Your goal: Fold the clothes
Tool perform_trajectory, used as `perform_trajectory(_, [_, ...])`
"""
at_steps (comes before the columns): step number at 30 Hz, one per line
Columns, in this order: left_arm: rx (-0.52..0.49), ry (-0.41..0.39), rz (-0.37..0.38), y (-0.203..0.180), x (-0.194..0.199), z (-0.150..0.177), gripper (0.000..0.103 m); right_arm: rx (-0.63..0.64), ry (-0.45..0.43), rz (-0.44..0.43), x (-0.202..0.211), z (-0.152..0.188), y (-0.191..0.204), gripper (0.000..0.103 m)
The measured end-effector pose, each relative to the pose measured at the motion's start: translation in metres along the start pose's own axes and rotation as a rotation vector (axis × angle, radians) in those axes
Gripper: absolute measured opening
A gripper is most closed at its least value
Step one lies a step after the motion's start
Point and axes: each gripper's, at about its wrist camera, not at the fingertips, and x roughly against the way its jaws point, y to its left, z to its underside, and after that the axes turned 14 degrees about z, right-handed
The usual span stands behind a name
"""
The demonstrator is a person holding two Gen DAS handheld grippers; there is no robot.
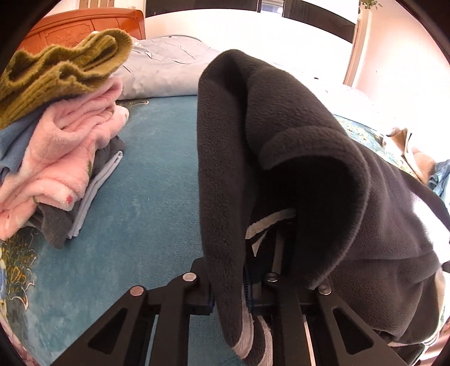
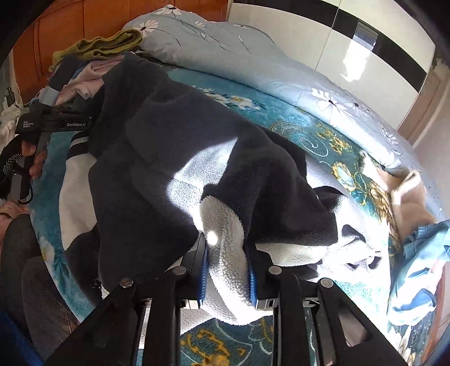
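Note:
A dark grey and white fleece garment [image 2: 174, 157] lies partly lifted over the teal bed blanket [image 2: 323, 135]. My right gripper [image 2: 227, 270] is shut on a thick white fold of it at the near edge. My left gripper [image 1: 229, 284] is shut on another dark part of the same fleece [image 1: 295, 146], which drapes up and over its fingers and hides the tips. The left gripper also shows in the right wrist view [image 2: 53, 124], held by a hand at the far left.
A pile of folded clothes [image 1: 56, 135], olive knit on pink fleece, sits at the left of the bed. A pale blue floral quilt [image 2: 239, 53] lies behind. Beige and light blue clothes [image 2: 416, 253] lie at the right. A wooden headboard [image 1: 84, 25] stands behind the pile.

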Motion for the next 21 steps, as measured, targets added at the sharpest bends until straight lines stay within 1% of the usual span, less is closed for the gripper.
perform_trajectory(12, [0.005,-0.012,-0.03,0.001,-0.007,0.0,0.009,-0.021,-0.044,0.009,0.022,-0.001,-0.001,0.023])
perform_trajectory(17, [0.013,-0.016,-0.028,0.007,-0.009,-0.002,0.009,-0.009,-0.078,0.04,0.034,-0.001,0.001,0.023])
perform_trajectory(21, [0.01,-0.007,-0.036,0.016,-0.015,-0.009,0.009,0.024,-0.12,0.086,0.044,0.0,0.009,0.023])
